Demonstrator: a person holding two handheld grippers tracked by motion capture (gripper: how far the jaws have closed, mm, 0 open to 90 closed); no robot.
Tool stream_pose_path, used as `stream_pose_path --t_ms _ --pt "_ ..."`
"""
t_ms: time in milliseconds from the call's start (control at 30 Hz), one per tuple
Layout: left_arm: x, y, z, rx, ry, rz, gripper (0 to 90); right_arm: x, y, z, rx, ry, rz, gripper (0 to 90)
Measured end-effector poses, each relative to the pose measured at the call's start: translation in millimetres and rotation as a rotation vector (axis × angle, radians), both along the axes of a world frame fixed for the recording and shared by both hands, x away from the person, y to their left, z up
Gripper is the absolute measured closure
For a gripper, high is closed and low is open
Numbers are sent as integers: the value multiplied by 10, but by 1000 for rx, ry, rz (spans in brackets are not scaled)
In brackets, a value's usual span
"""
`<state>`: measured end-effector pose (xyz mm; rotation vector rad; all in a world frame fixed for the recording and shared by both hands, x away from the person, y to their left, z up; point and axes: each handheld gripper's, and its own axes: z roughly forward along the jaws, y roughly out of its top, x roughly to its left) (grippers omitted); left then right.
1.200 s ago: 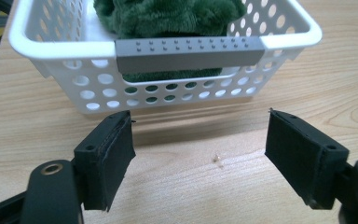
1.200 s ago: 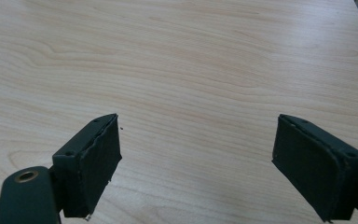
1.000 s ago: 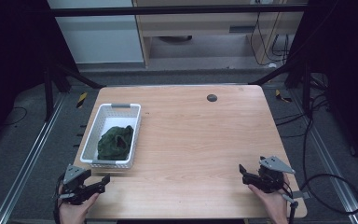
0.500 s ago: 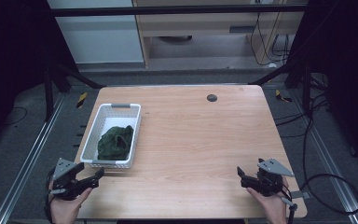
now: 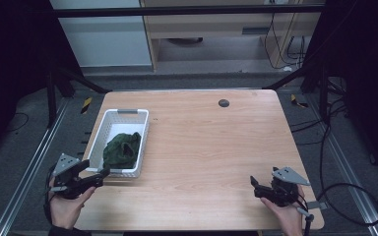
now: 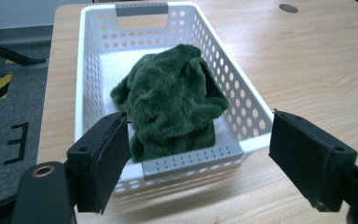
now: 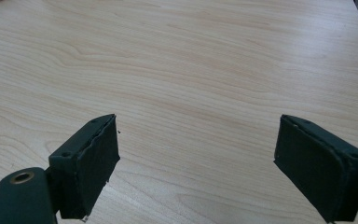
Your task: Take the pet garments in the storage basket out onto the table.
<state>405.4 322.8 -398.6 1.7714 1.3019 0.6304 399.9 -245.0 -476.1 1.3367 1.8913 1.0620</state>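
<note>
— Cloth first: where did it sit when you lined up?

— Your dark green plush cloth point(image 6: 171, 100) lay bunched inside the white basket point(image 5: 102, 135), heaped toward the basket's near end and leaning on its right wall. Your left gripper point(image 5: 102, 173) hung just outside the basket's near rim with its jaws spread wide and nothing between them.

— How should I have taken it?

— My judgement: you needed to lift over the basket's near rim, come down on the highest fold, and close on a thick bunch rather than a single edge, so the pile would not slip out. Going in low risked catching the basket's wall and dragging the whole basket.

— And my other hand?

— Your right gripper point(image 5: 254, 183) waited well away from the basket, over the near right of the wooden table point(image 5: 211, 142), its jaws also parted and empty.

— What was I dealing with, material-wise?

— The cloth was soft, furry and limp, with deep folds. The basket was rigid plastic, rectangular, its walls pierced with round holes, with a grey handle slot point(image 6: 141, 9) at the far end. The table around the basket was smooth, pale wood grain.
</note>
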Motion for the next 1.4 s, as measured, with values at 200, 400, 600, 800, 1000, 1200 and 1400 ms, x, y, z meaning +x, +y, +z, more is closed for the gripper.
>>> stream_pose_path --t_ms 200,400,600,800,1000,1200,1400 --pt "101 6 130 5 -12 -8 194 7 -2 -4 0 6 -1 135" --pt "202 11 183 3 -8 -19 196 16 6 -11 -2 14 3 134" --pt "336 -23 200 1 -1 -45 201 19 6 -11 4 24 -2 132" --pt "482 -66 227 14 19 -63 200 19 2 1 1 14 0 129" --pt "566 -113 235 28 40 -83 200 34 3 -18 1 31 3 127" --pt "659 -141 280 49 55 -89 201 46 7 -32 2 45 5 123" --pt "751 -193 308 111 77 -120 197 57 -3 -31 -5 44 6 119"
